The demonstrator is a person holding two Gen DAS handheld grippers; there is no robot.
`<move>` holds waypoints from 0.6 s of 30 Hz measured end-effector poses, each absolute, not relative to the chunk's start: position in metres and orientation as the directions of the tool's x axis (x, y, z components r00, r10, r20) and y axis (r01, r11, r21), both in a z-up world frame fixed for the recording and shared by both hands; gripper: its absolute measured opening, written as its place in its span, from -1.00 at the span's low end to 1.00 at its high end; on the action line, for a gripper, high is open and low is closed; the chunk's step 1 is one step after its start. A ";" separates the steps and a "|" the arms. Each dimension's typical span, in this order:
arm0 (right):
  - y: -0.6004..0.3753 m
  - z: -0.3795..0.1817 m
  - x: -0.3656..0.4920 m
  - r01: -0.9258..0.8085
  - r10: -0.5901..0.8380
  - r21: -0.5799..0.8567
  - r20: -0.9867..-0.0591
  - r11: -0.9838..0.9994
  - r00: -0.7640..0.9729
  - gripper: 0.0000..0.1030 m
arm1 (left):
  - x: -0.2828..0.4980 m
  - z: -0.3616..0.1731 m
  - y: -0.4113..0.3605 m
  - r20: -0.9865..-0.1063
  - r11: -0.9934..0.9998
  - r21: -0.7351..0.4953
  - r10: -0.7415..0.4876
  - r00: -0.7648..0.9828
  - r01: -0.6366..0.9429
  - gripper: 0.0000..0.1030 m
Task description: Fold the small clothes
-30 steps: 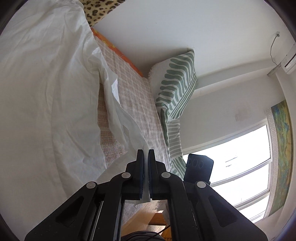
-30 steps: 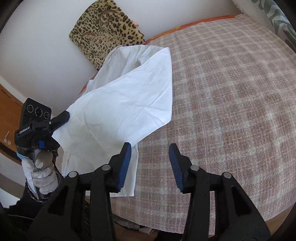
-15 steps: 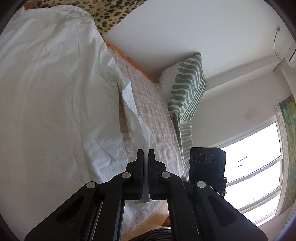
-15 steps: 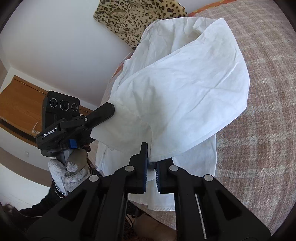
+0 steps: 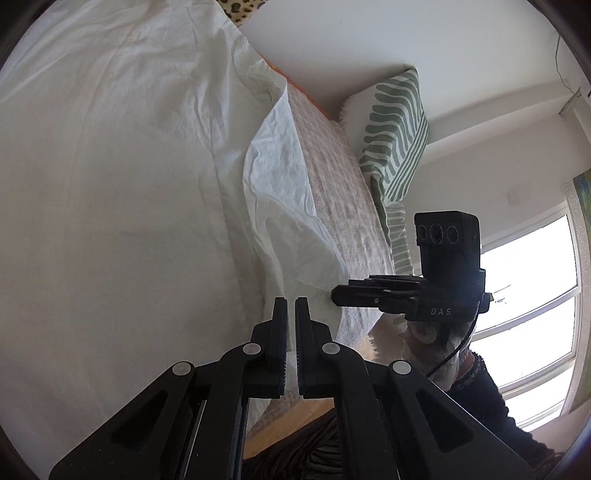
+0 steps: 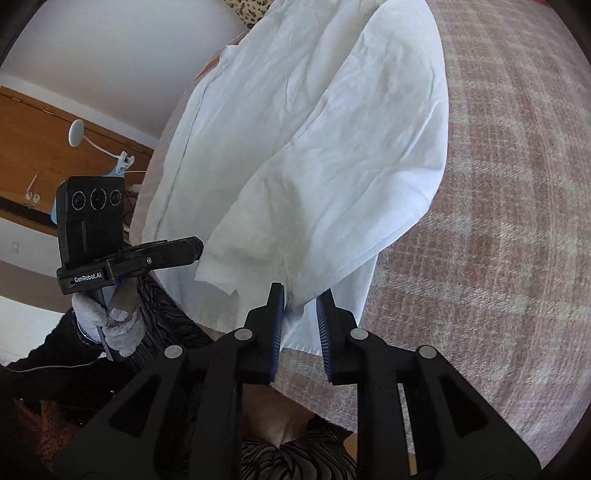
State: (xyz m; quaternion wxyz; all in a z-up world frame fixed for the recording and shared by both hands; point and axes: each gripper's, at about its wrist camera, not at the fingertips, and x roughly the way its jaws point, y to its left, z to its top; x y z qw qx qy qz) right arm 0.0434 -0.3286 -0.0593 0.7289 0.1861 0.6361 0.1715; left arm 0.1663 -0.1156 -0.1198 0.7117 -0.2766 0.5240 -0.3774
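A white garment (image 6: 314, 147) lies on the plaid bed cover (image 6: 498, 221), with one layer folded over on itself. In the left wrist view the garment (image 5: 110, 184) fills the left side. My left gripper (image 5: 291, 314) is shut on a thin edge of the cloth; in the right wrist view this gripper (image 6: 197, 251) pinches the near left corner of the folded layer. My right gripper (image 6: 301, 306) is opening, and the fold's lower corner hangs loosely between its jaws. From the left wrist its tip (image 5: 334, 295) rests against the cloth's edge.
A leopard-print cushion (image 6: 251, 11) lies behind the garment. A green-striped pillow (image 5: 395, 140) leans on the wall at the bed's far end. A gloved hand (image 6: 118, 325) holds the left gripper. A wooden panel (image 6: 37, 147) and a window (image 5: 528, 295) flank the bed.
The right gripper closed on the fold's lower edge half a second ago and has now parted. The left gripper came down toward the bed, and the two grippers now sit close together.
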 end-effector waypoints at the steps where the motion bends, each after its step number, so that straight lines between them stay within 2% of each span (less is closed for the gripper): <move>1: -0.331 -0.051 0.049 -0.026 0.465 0.467 -0.873 0.884 0.148 -0.32 | 0.165 -0.121 -0.117 -0.538 0.562 -0.787 -0.827 0.162 0.256 -0.96; 2: -0.336 -0.042 0.057 -0.033 0.454 0.455 -0.875 0.890 0.166 -0.18 | 0.163 -0.121 -0.119 -0.540 0.562 -0.782 -0.827 0.157 0.269 -0.96; 3: -0.343 -0.034 0.069 -0.031 0.442 0.445 -0.877 0.895 0.190 -0.15 | 0.161 -0.120 -0.121 -0.543 0.562 -0.777 -0.826 0.152 0.284 -0.96; 7: -0.368 -0.015 0.126 0.006 0.374 0.390 -0.886 0.921 0.276 -0.15 | 0.157 -0.115 -0.130 -0.549 0.560 -0.752 -0.824 0.140 0.347 -0.96; 10: -0.377 -0.014 0.161 0.019 0.381 0.399 -0.888 0.917 0.259 -0.15 | 0.158 -0.116 -0.131 -0.550 0.559 -0.745 -0.824 0.139 0.364 -0.96; 14: -0.379 -0.011 0.182 0.034 0.277 0.297 -0.922 0.954 0.269 -0.15 | 0.156 -0.122 -0.129 -0.541 0.540 -0.749 -0.833 0.115 0.384 -0.96; 17: -0.394 -0.015 0.198 0.109 0.229 0.271 -0.928 0.956 0.292 -0.15 | 0.159 -0.128 -0.130 -0.557 0.560 -0.750 -0.822 0.120 0.353 -0.78; 18: -0.398 -0.015 0.204 0.130 0.222 0.270 -0.928 0.954 0.300 -0.15 | 0.161 -0.129 -0.131 -0.560 0.566 -0.750 -0.819 0.127 0.341 -0.62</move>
